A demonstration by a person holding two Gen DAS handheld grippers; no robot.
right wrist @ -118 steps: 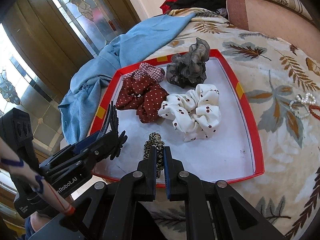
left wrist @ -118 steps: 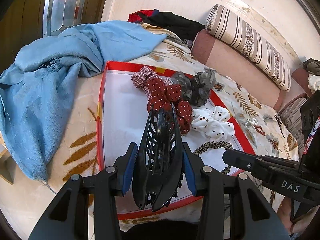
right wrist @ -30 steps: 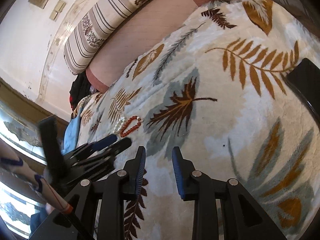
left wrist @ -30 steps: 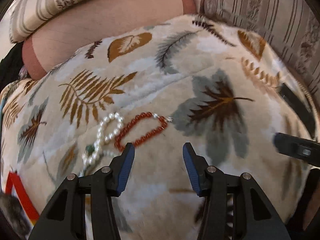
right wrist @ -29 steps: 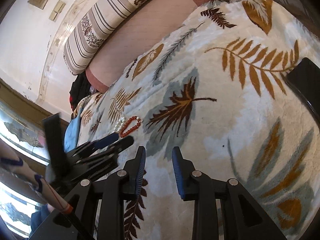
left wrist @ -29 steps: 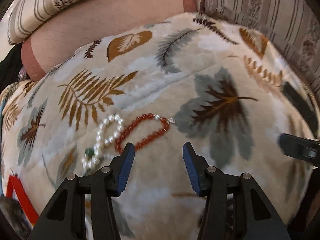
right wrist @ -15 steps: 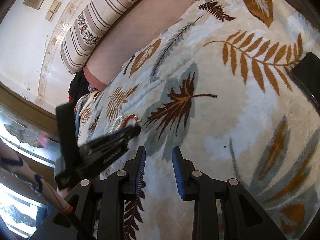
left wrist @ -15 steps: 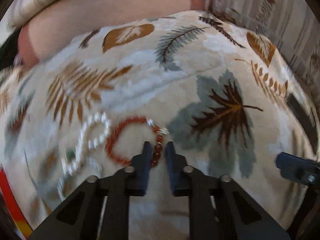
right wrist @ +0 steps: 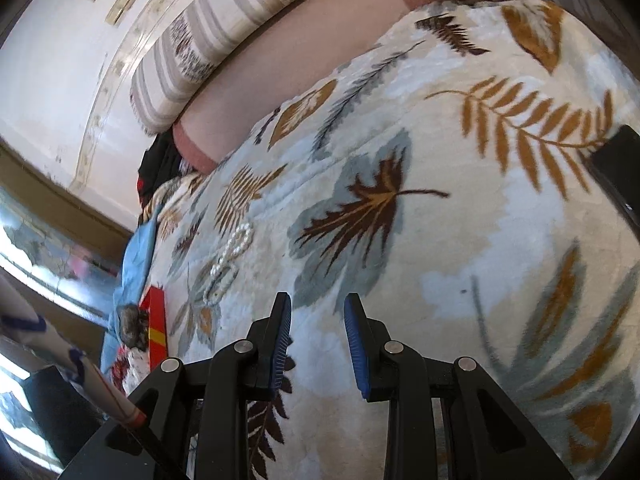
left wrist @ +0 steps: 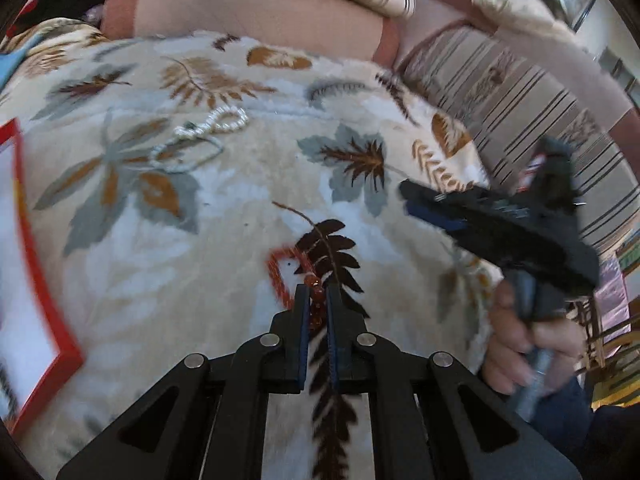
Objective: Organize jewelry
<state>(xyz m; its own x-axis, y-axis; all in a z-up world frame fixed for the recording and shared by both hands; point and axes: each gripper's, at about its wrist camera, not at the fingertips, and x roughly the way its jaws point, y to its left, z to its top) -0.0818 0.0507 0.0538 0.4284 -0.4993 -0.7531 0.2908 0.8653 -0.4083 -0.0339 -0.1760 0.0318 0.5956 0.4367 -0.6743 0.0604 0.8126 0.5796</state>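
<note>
Left wrist view: left gripper is clamped on the red bead bracelet, the loop dangling over the leaf-print blanket, probably headed for the red tray at the left edge. Pearl strand lies further back, untouched. Right wrist view: right gripper hovers partly open with nothing in it, apparently waiting; the pearls are on the blanket near the tray corner.

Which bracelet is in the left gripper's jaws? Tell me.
The red bead bracelet. The left gripper is shut on its beads, its loop trailing over the blanket. The pearl bracelet lies loose farther off, untouched.
</note>
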